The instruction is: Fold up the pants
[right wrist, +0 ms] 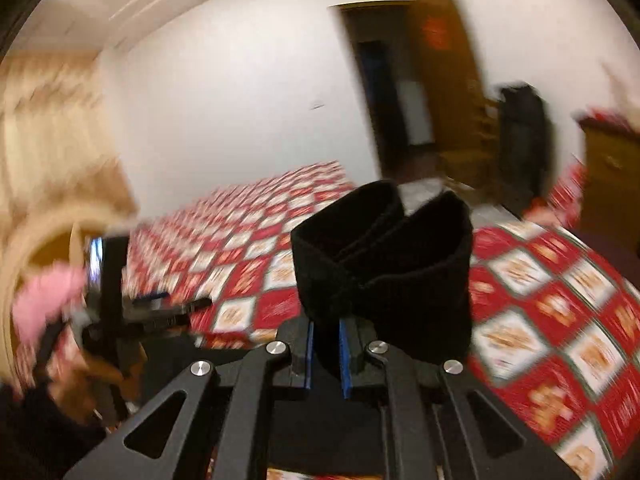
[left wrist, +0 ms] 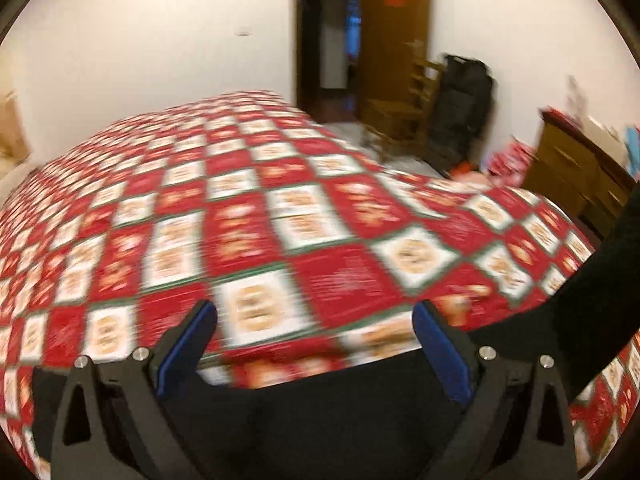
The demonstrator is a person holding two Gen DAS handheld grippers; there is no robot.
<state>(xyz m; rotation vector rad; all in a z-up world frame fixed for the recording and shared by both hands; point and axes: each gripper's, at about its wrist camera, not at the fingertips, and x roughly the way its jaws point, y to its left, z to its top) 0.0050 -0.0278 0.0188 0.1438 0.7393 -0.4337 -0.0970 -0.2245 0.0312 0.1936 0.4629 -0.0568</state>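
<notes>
Between right hand-held gripper (right wrist: 325,354) pads: pants (right wrist: 384,260).

Left wrist: looking low across the bed (left wrist: 280,208) toward the doorway (left wrist: 328,40).
Right wrist: facing likewise, higher up.
Shared: bed, doorway.

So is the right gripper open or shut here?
Shut: the right gripper has its blue pads clamped on a bunched part of the black pants.

checkered bedspread (left wrist: 280,200) lies open and flat ahead; black pants (right wrist: 384,256) bunch up before the right fingers (right wrist: 345,356).
</notes>
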